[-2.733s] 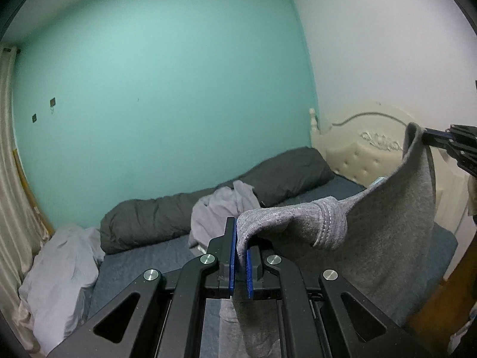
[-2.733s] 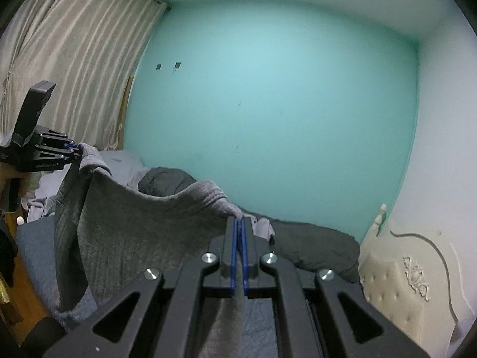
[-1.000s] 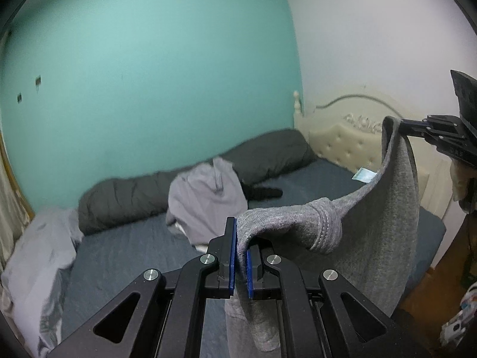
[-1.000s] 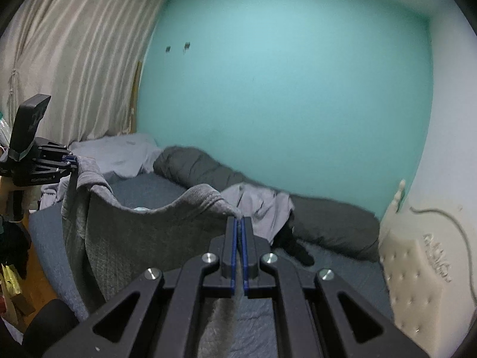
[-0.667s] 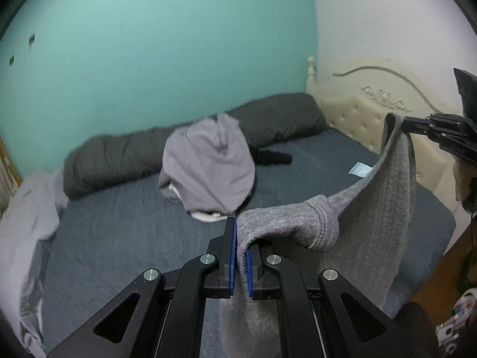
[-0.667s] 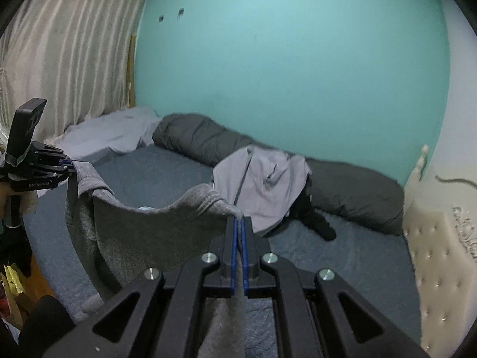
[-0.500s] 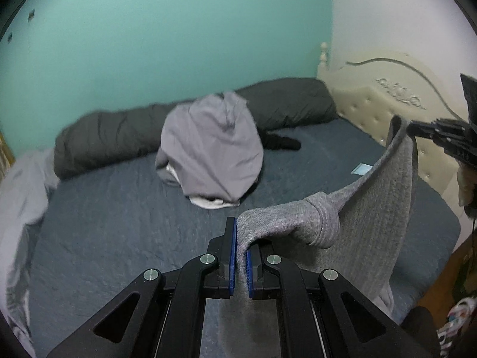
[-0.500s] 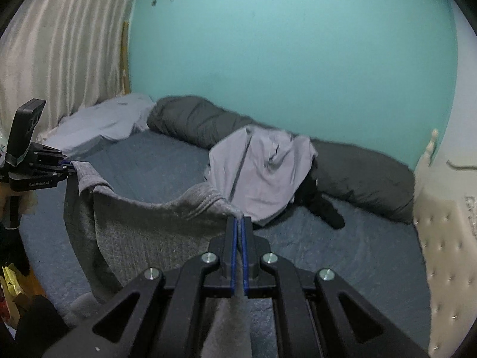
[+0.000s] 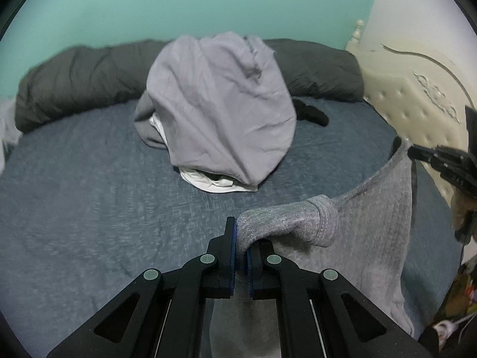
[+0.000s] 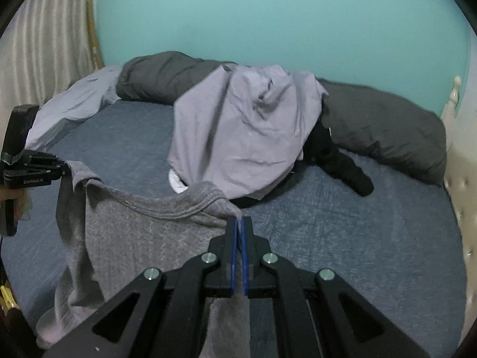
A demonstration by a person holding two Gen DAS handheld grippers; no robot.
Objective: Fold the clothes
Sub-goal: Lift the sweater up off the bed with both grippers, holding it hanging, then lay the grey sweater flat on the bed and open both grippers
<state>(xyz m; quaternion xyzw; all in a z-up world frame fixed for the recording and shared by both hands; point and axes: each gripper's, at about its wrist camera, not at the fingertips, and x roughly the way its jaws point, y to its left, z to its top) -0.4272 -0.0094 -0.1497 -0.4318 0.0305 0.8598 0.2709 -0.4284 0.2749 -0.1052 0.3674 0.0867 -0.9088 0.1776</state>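
Both claws dropped toward bed point(image 9: 89, 208) — left claw point(image 9: 241, 238) and right claw point(image 10: 240, 229) each clenched on grey sweater point(image 10: 143, 238); clothes pile point(image 9: 220, 110) at 12 o'clock.

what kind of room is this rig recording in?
Most likely a home bedroom. A bed with a blue-grey sheet fills both views, with a cream tufted headboard at one end, a long dark grey rolled duvet against the teal wall, and a pale striped curtain beside it.

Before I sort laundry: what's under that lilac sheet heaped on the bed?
Under the lilac sheet, white cloth and a black garment poke out; the rest is covered.
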